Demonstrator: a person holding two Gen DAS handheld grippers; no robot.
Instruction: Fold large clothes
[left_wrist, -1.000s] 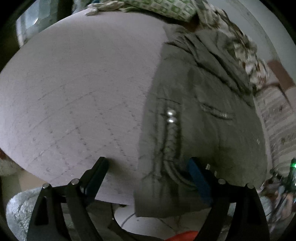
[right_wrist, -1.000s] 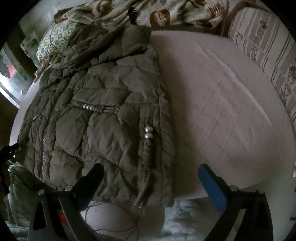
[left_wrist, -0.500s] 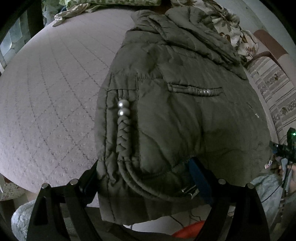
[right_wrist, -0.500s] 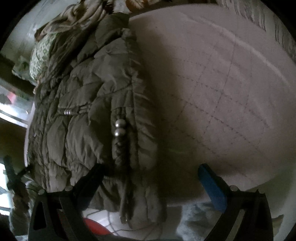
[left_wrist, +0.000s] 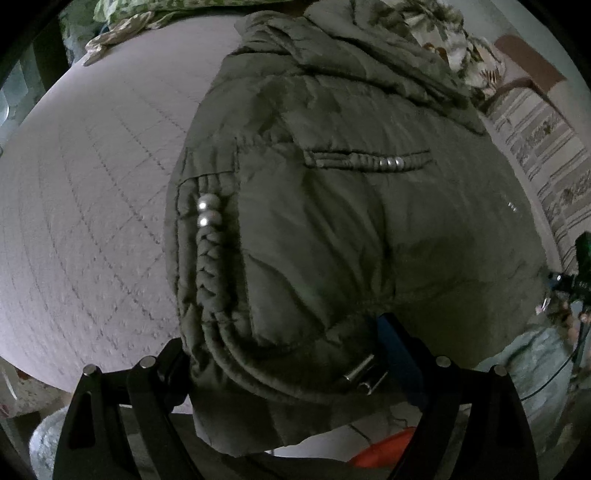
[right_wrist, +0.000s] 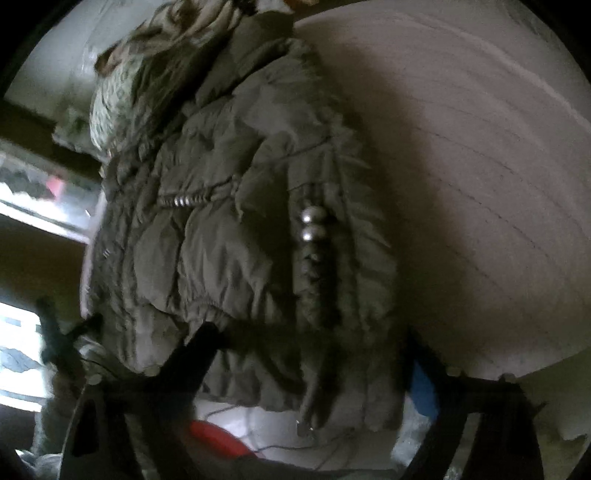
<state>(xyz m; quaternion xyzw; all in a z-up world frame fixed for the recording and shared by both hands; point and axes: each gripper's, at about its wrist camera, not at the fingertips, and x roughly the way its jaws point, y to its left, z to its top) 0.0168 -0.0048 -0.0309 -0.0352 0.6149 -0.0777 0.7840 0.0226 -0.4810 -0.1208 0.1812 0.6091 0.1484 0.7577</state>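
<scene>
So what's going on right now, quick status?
Left hand-held gripper open around olive puffer jacket hem. Right hand-held gripper open around the hem too. Jacket on quilted mattress; nothing blocking.

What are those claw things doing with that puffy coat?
A person is folding an olive puffer jacket on a bed with a quilted cover. The left gripper and the right gripper both sit open around the jacket's bottom hem, which hangs over the bed's edge. Neither has pinched it shut yet.
</scene>
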